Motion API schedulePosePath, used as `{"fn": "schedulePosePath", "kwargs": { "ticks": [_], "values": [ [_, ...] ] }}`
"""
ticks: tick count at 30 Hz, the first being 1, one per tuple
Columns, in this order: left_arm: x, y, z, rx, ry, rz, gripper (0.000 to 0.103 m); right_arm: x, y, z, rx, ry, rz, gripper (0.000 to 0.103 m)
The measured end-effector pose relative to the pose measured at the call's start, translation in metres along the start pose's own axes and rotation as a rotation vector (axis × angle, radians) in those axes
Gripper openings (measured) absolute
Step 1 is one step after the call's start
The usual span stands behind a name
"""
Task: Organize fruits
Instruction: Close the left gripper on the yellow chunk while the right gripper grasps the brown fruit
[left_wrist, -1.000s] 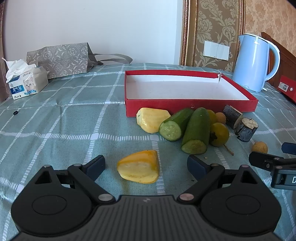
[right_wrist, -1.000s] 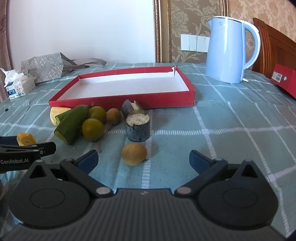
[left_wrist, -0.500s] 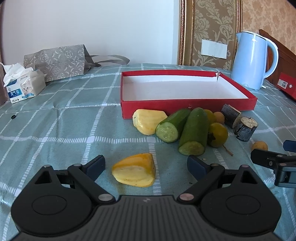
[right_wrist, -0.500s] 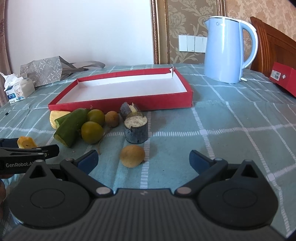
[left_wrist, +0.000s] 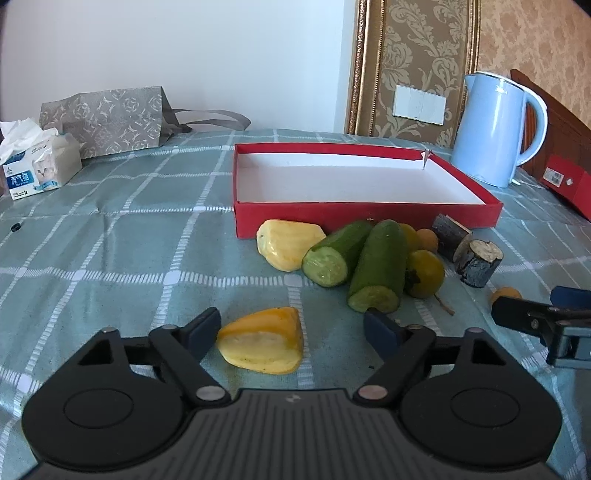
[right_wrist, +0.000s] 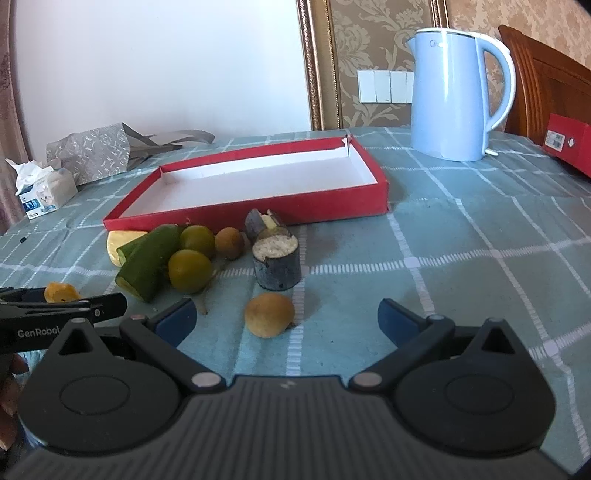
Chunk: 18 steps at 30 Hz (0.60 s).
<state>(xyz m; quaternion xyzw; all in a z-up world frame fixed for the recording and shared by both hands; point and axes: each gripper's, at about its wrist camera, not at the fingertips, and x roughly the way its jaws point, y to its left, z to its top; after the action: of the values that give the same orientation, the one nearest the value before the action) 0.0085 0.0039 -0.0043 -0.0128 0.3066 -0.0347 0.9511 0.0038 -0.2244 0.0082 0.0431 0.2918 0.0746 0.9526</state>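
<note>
My left gripper (left_wrist: 291, 325) is open, with a yellow-orange fruit piece (left_wrist: 262, 341) on the cloth between its fingers, nearer the left finger. My right gripper (right_wrist: 286, 317) is open, with a small round brown fruit (right_wrist: 269, 314) between its fingers. An empty red tray (left_wrist: 369, 212) with a white floor stands behind a pile: a pale yellow piece (left_wrist: 290, 247), two cucumber halves (left_wrist: 376, 266), green-yellow round fruits (right_wrist: 190, 270), a small brown fruit (right_wrist: 229, 242) and two dark sugarcane chunks (right_wrist: 277, 264).
A blue kettle (right_wrist: 452, 96) stands at the back right, with a red box (right_wrist: 569, 146) beside it. A tissue pack (left_wrist: 35, 166) and a grey paper bag (left_wrist: 107, 120) are at the back left. The table has a green checked cloth (right_wrist: 461, 258).
Both grippers have tilted or risen slightly, so the fruits sit a little lower in both views. The yellow-orange piece now lies closer to the left finger. Nothing was grasped.
</note>
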Motion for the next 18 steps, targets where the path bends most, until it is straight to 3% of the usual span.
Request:
{"fn": "schedulePosePath", "kwargs": {
  "ticks": [4, 6, 8, 15, 18],
  "values": [
    [-0.001, -0.003, -0.001, 0.016, -0.004, 0.022, 0.072, 0.0, 0.001, 0.001, -0.006, -0.002, 0.001, 0.103],
    [-0.002, -0.002, -0.001, 0.014, -0.01, 0.032, 0.059, 0.001, 0.0, 0.001, -0.003, 0.001, 0.005, 0.103],
    [-0.003, 0.0, -0.001, 0.004, -0.014, 0.047, 0.053, 0.001, 0.0, 0.001, -0.002, 0.003, 0.006, 0.103],
    [-0.007, 0.005, -0.003, -0.011, -0.021, 0.052, 0.039, 0.002, 0.001, 0.001, -0.008, 0.006, 0.001, 0.103],
    [-0.009, 0.008, -0.003, -0.022, -0.021, 0.045, 0.039, 0.004, 0.002, 0.001, -0.013, 0.008, -0.005, 0.103]
  ]
}}
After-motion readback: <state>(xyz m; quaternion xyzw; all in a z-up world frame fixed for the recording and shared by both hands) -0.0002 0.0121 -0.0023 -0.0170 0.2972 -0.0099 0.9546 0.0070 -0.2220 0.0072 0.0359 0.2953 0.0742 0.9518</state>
